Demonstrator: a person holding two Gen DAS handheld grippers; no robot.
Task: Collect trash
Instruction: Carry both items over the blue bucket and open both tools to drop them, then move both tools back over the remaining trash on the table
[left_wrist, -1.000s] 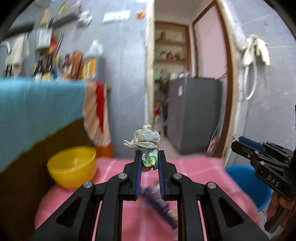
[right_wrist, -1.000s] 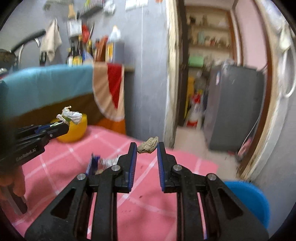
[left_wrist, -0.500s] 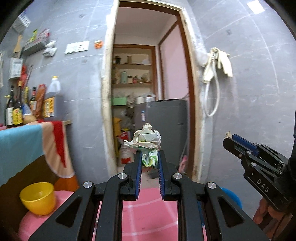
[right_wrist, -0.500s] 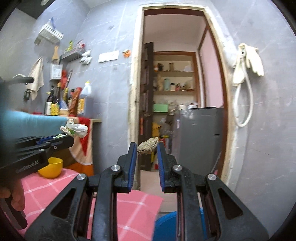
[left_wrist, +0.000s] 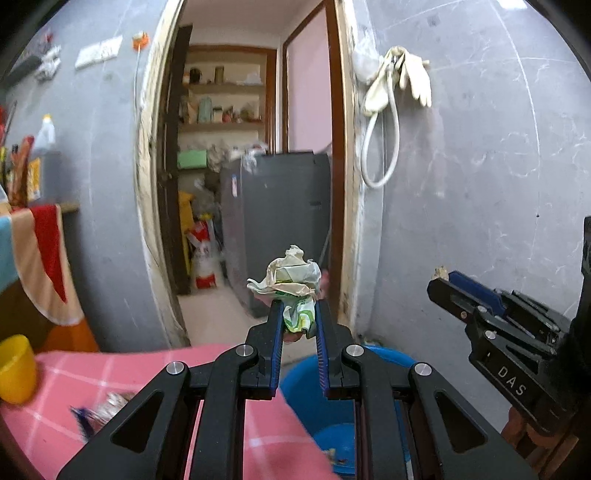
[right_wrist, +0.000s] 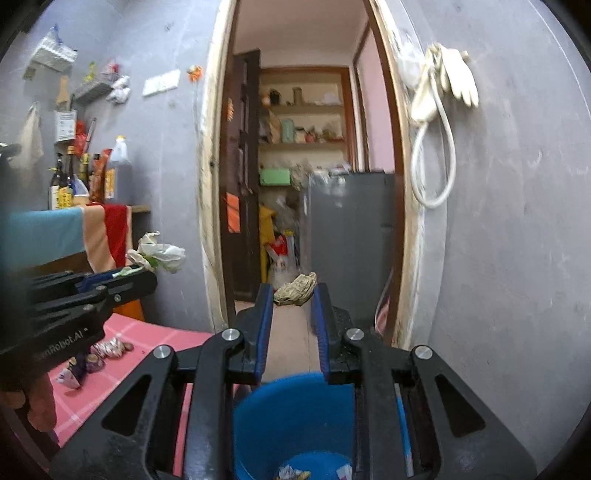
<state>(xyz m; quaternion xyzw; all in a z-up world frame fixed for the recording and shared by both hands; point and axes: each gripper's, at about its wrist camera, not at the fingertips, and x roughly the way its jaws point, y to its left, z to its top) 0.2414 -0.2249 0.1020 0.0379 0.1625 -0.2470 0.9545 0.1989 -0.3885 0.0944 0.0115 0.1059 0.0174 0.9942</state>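
Observation:
My left gripper (left_wrist: 298, 314) is shut on a crumpled white-and-green paper wad (left_wrist: 290, 280), held in the air past the table edge, above and behind the rim of the blue bucket (left_wrist: 325, 410). It also shows in the right wrist view (right_wrist: 127, 280). My right gripper (right_wrist: 293, 295) is shut on a small crumpled brown scrap (right_wrist: 297, 289) at its fingertips, directly over the blue bucket (right_wrist: 295, 417), which holds some trash at the bottom. The right gripper shows in the left wrist view (left_wrist: 443, 282) to the right of the left one.
The pink checked table (right_wrist: 147, 350) lies to the left with several wrappers (right_wrist: 96, 354) on it. A yellow cup (left_wrist: 14, 369) stands at its far left. Ahead is a grey wall and an open doorway (left_wrist: 236, 184) with a grey appliance (left_wrist: 280, 221) inside.
Both grippers have swung right, away from the table, and dipped down. The blue bucket now sits beneath them. Both still hold their trash.

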